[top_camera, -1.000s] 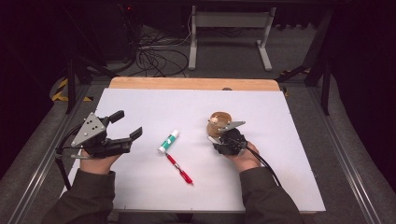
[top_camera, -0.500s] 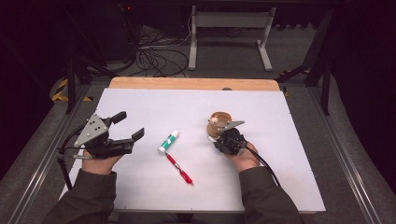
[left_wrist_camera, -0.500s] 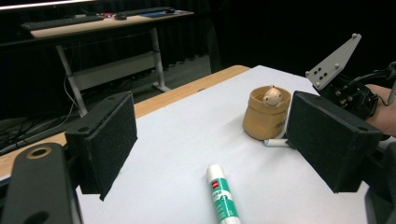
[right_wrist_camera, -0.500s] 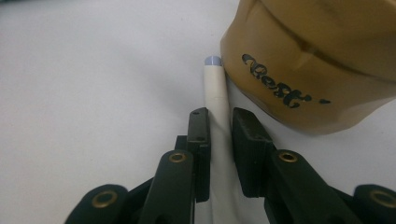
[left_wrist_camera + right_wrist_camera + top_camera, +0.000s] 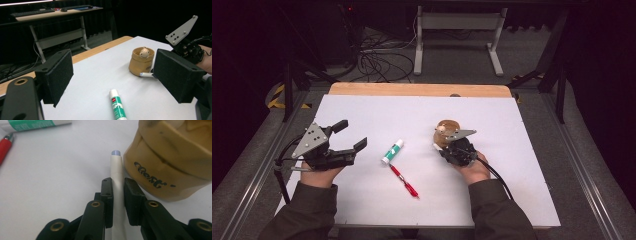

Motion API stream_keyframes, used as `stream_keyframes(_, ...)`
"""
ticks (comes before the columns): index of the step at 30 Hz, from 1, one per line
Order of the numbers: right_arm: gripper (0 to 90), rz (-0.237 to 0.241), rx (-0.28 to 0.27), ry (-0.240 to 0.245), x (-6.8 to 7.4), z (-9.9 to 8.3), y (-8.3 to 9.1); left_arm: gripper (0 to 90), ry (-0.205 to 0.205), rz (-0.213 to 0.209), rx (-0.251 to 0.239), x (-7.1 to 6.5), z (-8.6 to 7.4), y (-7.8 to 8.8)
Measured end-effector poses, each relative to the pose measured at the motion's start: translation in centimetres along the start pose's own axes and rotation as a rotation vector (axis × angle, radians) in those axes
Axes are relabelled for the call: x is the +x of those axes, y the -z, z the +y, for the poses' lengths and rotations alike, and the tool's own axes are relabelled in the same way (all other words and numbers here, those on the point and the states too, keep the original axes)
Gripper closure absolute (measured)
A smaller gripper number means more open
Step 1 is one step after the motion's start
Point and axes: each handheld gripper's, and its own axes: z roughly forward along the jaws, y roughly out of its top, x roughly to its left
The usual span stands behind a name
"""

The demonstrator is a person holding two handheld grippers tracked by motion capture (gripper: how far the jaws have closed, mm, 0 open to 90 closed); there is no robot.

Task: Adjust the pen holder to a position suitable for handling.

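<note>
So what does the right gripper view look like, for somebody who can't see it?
The right hand-held gripper has its two black jaws shut on a thin white pen that lies on the white table. A tan sack-shaped holder stands just to the pen's right. A green-and-white glue stick and a red pen sit in the top left corner.

One tan sack-shaped ceramic holder, small figure peeking out. One white cylindrical pen. One green-and-white glue stick. One red pen. Two black two-jaw grippers: left gripper, right gripper.
</note>
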Motion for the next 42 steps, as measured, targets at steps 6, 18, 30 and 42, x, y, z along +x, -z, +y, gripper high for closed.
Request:
stream_keyframes(6, 79.3, -0.002, -0.082, 0.021, 0.4, 0.5, 1.1, 17.2, -0.005, -0.004, 0.003, -0.2, 0.0, -0.2)
stream_keyframes(18, 79.2, 0.029, -0.218, -0.005, 0.7, 1.1, 2.9, 17.3, -0.009, -0.023, 0.001, -0.9, 0.1, -0.4)
stream_keyframes(30, 79.3, 0.059, -0.37, 0.006, 1.5, 1.8, 4.7, 17.3, 0.015, -0.1, -0.008, -2.1, 0.3, -1.2)
stream_keyframes(42, 79.2, 0.135, -0.474, 0.012, 2.7, 2.7, 6.3, 17.3, 0.015, -0.189, 0.005, -4.4, -0.1, -2.9)
